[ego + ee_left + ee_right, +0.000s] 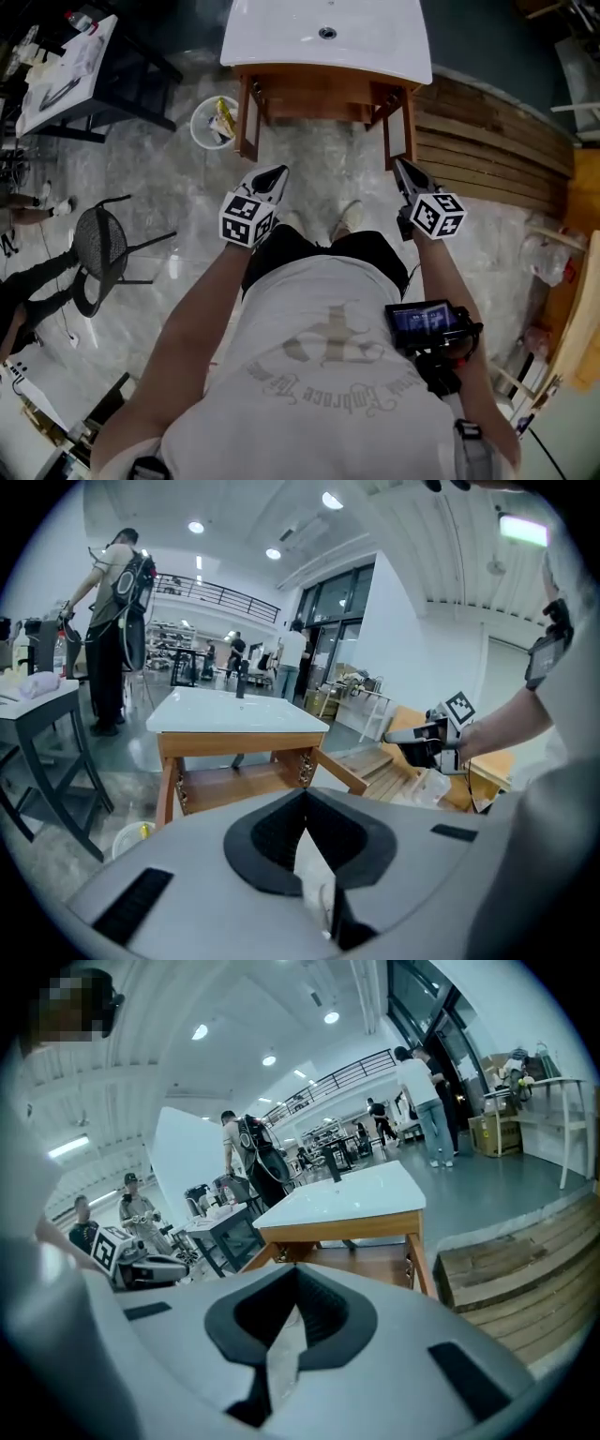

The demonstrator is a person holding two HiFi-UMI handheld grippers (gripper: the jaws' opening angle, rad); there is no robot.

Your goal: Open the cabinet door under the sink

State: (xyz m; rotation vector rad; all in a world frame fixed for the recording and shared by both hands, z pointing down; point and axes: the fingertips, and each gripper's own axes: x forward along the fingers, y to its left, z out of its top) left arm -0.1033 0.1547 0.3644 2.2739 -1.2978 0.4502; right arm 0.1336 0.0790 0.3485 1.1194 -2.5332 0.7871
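The white sink top [328, 37] sits on a wooden cabinet [319, 98] straight ahead. Both cabinet doors stand swung outward: the left door [247, 120] and the right door [401, 127]. My left gripper [277, 172] is raised in front of the left door, apart from it, shut with nothing in it. My right gripper [401, 165] hangs before the right door, also shut and empty. In the left gripper view the cabinet [242, 782] shows its open inside past my shut left gripper [305, 806]. The right gripper view shows the sink top [349, 1199] beyond my shut right gripper [294, 1281].
A white bucket [213, 122] with yellow contents stands left of the cabinet. A black mesh chair [99, 249] is at my left, and a dark table [67, 67] stands farther back. Stacked wooden planks [487, 141] lie on the right. People stand in the hall behind the sink.
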